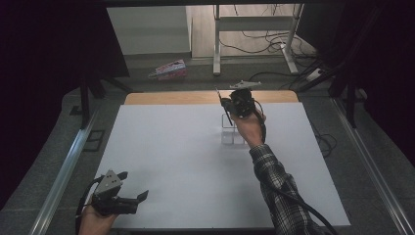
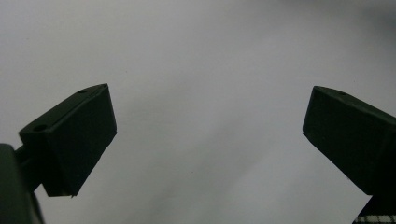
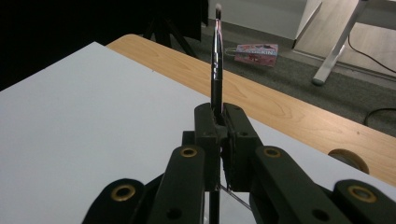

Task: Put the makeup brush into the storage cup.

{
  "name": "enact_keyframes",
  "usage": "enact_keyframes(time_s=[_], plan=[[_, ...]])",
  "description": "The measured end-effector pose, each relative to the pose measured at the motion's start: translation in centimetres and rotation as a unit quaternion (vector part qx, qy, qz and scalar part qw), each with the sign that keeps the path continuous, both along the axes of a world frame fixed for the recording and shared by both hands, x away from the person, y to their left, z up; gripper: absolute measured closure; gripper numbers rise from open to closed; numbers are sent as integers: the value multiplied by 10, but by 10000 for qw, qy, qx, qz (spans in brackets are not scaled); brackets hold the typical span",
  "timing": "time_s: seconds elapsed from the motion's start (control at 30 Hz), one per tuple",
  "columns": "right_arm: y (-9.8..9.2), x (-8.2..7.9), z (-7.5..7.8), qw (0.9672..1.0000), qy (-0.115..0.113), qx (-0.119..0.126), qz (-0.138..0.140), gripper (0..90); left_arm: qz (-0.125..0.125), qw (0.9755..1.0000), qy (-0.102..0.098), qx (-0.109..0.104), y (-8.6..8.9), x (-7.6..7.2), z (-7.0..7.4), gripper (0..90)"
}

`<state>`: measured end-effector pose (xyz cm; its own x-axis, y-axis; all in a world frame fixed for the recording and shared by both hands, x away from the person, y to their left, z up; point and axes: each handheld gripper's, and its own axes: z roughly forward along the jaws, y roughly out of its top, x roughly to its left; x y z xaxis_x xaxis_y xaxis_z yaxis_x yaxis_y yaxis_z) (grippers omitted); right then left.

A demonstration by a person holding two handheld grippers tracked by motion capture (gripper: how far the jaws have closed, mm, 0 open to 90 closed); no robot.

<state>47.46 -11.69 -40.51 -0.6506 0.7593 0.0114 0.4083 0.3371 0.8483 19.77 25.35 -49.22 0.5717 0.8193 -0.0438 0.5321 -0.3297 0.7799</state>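
One white board [image 1: 186, 161] covers most of a wooden table [image 1: 166, 97], whose bare far edge shows as a tan strip; dark floor, cables and a pink-printed packet [image 1: 169, 69] lie beyond. Two hand-held grippers work over it. Left gripper [image 1: 136, 197], near corner of the board, resting low: jaws spread wide with nothing between them, the left gripper view giving plain white surface between the two black pads [image 2: 74, 140]. Right gripper [image 1: 230, 101], raised at the far middle of the board on a plaid-sleeved forearm: jaws closed tight on a slim dark brush [image 3: 216, 65], gripped low on its handle, the shaft standing up past the jaws to a small pale tip. One clear compartmented holder [image 1: 232, 129], sitting on the board just below and beside the right hand; its contents cannot be told. Risks, judged: the grip is narrow and low on a long thin shaft, so the brush could pivot or slip between the pads if tilted quickly. Lowering it toward the holder off-line could catch a clear wall and push the light, unsteadied holder across the smooth board, the left gripper being well apart from it.
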Motion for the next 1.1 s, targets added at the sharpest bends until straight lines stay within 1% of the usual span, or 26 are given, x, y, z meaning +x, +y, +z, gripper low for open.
enact_keyframes(time_s=[0.27, 0.33, 0.67, 0.77, 0.83, 0.87, 0.9, 0.93, 0.97, 1.1], plan=[[-2, 0, -13, 9999, 94, -23, -42, 853, -4, 10000, 10, 0, 0, 0, 0, 34], [-4, 0, -17, 9999, 148, -30, -47, 853, -2, 10000, 11, 0, 0, 0, 0, 34], [-12, -4, -27, 9997, 238, 0, -83, 853, 2, 10000, 19, 2, -1, 0, 0, 34], [-13, -4, -31, 9995, 289, 7, -88, 851, 2, 10000, 17, 4, -1, 0, 0, 34], [-13, -3, -33, 9993, 376, -10, -54, 842, 5, 10000, 20, 3, -1, 0, 0, 34], [-13, -3, -34, 9991, 412, -21, -56, 831, 7, 10000, 20, 2, -1, 0, 0, 34], [-13, -3, -35, 9989, 464, 3, -73, 740, 6, 10000, 22, 2, -1, 0, 0, 34], [-12, -1, -35, 9982, 585, 55, -67, 657, 5, 10000, 21, 3, -1, 0, 0, 34], [-12, -1, -35, 9981, 616, 45, -90, 628, 3, 10000, 22, 6, -1, 0, 0, 34], [-11, -2, -32, 9982, 592, -56, -56, 531, 4, 10000, 22, 9, -1, 0, 0, 34]])
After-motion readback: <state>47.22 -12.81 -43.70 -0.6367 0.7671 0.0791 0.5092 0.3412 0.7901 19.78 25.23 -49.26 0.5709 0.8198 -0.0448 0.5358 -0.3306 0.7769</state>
